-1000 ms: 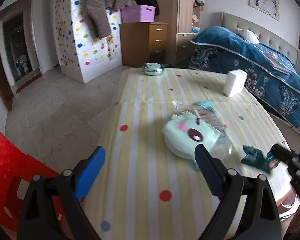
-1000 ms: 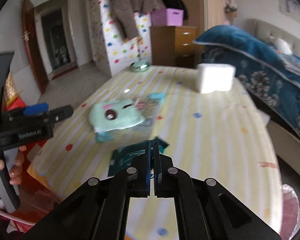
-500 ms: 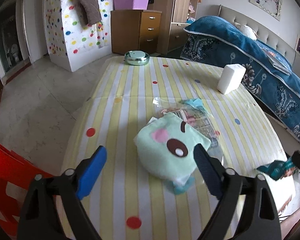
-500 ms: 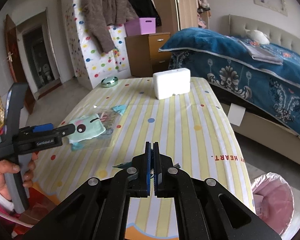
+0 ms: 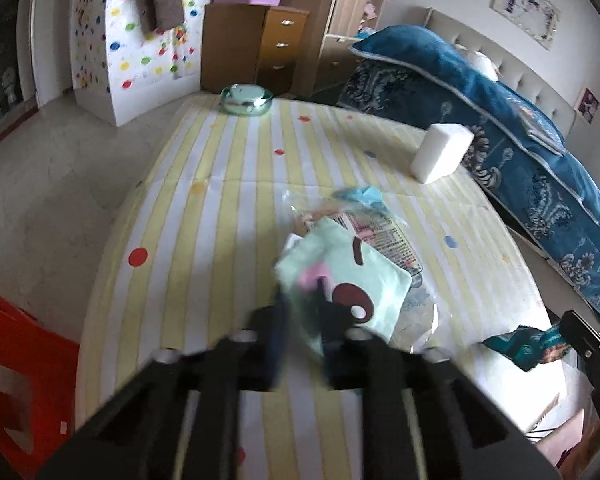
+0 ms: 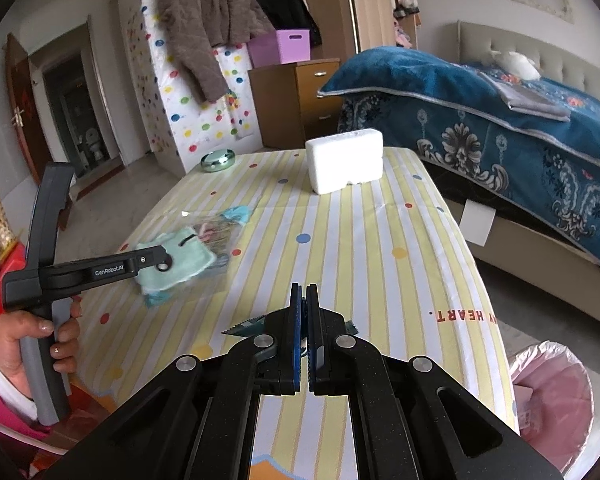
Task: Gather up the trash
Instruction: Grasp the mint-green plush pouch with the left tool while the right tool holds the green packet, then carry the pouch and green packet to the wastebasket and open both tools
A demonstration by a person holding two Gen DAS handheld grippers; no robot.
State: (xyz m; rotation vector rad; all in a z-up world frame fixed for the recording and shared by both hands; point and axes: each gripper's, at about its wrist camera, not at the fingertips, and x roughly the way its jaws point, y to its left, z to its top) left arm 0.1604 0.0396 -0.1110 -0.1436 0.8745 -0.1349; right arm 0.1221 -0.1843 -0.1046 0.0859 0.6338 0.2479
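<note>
So about halfway: my left tool has clenched on the mint cartoon-face packet on the desk, my right tool grips a teal wrapper. 2 grabbed, neither in the pink-lined bin yet.

The left gripper, wide open a second ago over the table, has closed on the near edge of the mint pouch. The pouch now sits tilted between its fingers. The right gripper has swung right, bringing the pink bin into view.
</note>
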